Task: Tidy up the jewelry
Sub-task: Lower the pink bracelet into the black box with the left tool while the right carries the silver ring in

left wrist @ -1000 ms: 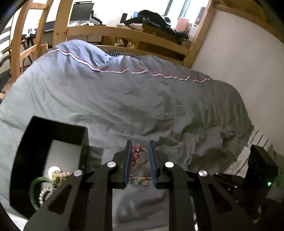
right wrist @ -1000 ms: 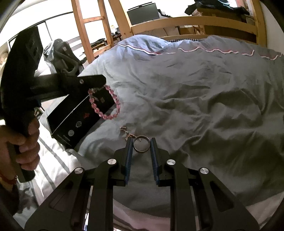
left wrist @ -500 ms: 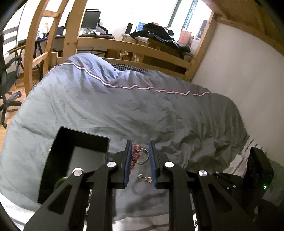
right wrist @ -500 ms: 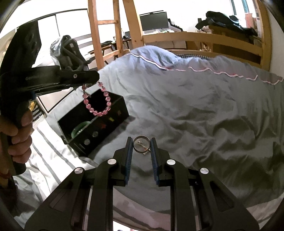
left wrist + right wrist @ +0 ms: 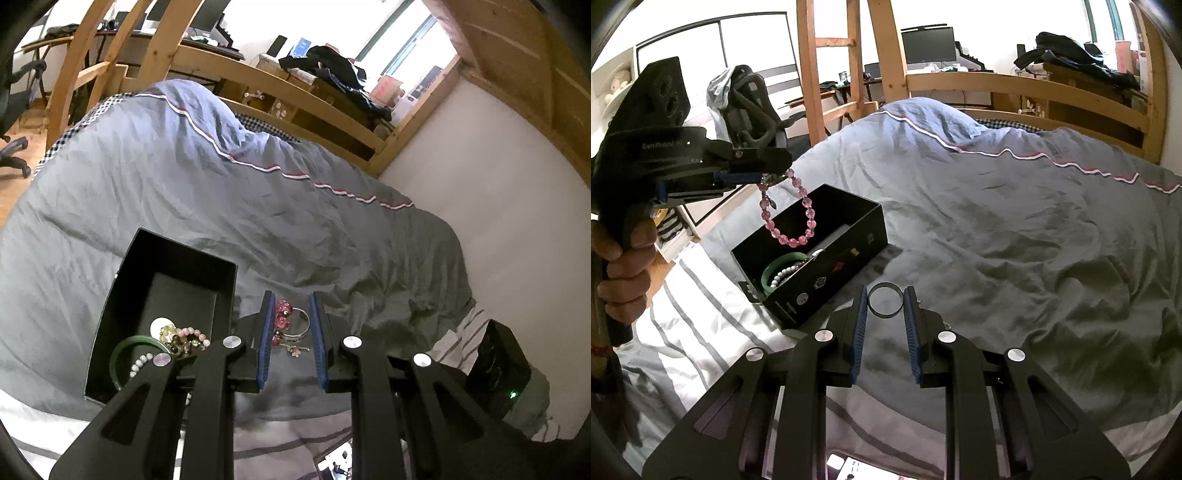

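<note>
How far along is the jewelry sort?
Done: a green bangle and beaded bracelets already lie in the black box. In hand: the left gripper dangles a pink bead bracelet above the box, and the right gripper holds a metal ring. Left: drop both in, then collect the small flower-charm piece on the duvet.

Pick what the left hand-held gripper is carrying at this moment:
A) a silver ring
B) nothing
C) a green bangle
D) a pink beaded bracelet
D: in the right wrist view the pink beaded bracelet dangles from the tips of the left hand-held gripper, above the black box where the green bangle already lies.
</note>
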A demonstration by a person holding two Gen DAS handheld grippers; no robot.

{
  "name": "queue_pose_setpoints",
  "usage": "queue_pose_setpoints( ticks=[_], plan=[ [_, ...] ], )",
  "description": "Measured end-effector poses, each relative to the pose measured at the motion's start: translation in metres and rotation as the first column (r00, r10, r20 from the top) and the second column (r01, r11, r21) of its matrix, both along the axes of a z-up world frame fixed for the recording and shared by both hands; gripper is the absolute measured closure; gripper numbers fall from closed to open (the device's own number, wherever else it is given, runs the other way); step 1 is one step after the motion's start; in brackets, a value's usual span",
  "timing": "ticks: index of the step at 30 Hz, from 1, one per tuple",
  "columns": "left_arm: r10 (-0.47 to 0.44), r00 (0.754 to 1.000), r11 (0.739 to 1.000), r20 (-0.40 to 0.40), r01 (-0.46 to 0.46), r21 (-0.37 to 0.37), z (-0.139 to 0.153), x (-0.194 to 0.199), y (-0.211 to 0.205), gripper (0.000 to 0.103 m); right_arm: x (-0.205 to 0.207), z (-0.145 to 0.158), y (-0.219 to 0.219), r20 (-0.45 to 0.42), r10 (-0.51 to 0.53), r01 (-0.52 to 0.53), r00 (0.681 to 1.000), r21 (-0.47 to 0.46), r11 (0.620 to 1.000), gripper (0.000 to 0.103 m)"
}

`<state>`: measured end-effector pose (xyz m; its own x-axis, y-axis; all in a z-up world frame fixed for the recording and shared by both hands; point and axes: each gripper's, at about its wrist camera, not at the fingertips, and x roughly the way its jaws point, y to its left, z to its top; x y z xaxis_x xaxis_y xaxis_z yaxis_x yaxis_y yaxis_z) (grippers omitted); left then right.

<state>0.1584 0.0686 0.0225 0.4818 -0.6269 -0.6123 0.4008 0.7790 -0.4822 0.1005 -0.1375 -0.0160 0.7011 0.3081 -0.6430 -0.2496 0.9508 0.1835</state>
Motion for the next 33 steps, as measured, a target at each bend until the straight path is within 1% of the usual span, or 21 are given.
queue_pose_setpoints(
  ticks=[2,4,7,10,18,24,29,33],
  plan=[
    [-0.014,1.0,1.0,-0.002,0.014,-0.01,0.0,-0.001,-0.002,0.085,0.0,0.0,0.0,-0.001,-0.003,0.003,1.0,0.008,1.0,0.082],
    [-0.013,1.0,1.0,0.002,0.013,-0.004,0.001,-0.001,-0.002,0.085,0.0,0.0,-0.001,0.0,-0.006,0.006,1.0,0.016,1.0,0.082],
    [0.013,1.0,1.0,0.003,-0.013,0.009,0.001,0.0,0.002,0.085,0.001,0.001,0.001,0.005,-0.005,0.005,1.0,0.023,1.0,0.082],
    [0.051,0.999,0.998,0.007,-0.051,0.039,0.001,0.001,0.008,0.085,0.003,0.002,0.006,0.011,0.009,-0.009,1.0,0.028,1.0,0.082],
    [0.115,0.993,0.992,-0.006,-0.115,0.049,-0.001,0.008,0.036,0.085,0.015,0.011,0.04,0.037,0.079,-0.08,0.996,0.043,0.996,0.082],
    [0.148,0.989,0.987,-0.012,-0.147,0.061,-0.004,0.011,0.048,0.084,0.026,0.012,0.072,0.043,0.144,-0.145,0.989,0.038,0.989,0.082],
    [0.173,0.984,0.983,-0.033,-0.171,0.063,-0.01,0.016,0.057,0.084,0.038,0.004,0.1,0.025,0.194,-0.194,0.981,0.026,0.981,0.082],
    [0.194,0.98,0.978,-0.034,-0.191,0.079,-0.013,0.018,0.06,0.084,0.046,-0.005,0.112,-0.013,0.222,-0.222,0.975,0.03,0.975,0.082]
  ],
)
